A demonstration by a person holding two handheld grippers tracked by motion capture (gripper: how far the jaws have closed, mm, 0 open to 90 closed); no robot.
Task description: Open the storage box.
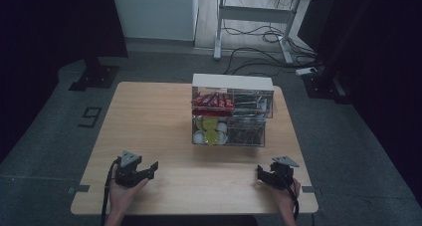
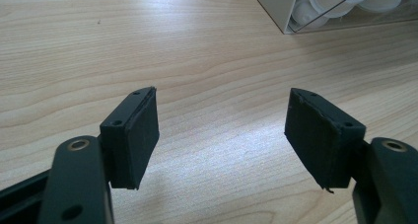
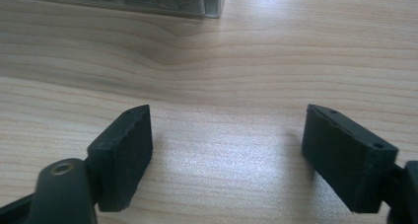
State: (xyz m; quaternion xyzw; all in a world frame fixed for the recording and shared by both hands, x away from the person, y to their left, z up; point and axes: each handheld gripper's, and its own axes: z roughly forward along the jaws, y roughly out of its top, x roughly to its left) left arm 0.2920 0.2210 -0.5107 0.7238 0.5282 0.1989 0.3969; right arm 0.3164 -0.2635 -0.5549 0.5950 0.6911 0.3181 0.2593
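Both claws, left claw (image 1: 152, 167) and right claw (image 1: 261, 172), are resting wide open and empty near the worktop (image 1: 149, 116) front edge, leaving open room ahead, while the organizer (image 1: 232, 111) is standing mid-worktop, likely rigid, slippery and best gripped by its side walls.

Left gripper (image 1: 149, 170) is held in the person's left hand (image 1: 121, 191) low at the near left, jaws pointing forward and to the right; in the left gripper view (image 2: 222, 135) its jaws stand wide apart with nothing between them. Right gripper (image 1: 262, 173) is held in the right hand (image 1: 286, 193) at the near right, jaws pointing left and slightly forward; in the right gripper view (image 3: 226, 150) its jaws are likewise spread wide and empty. The two grippers are well apart, both forearms entering from the bottom edge.
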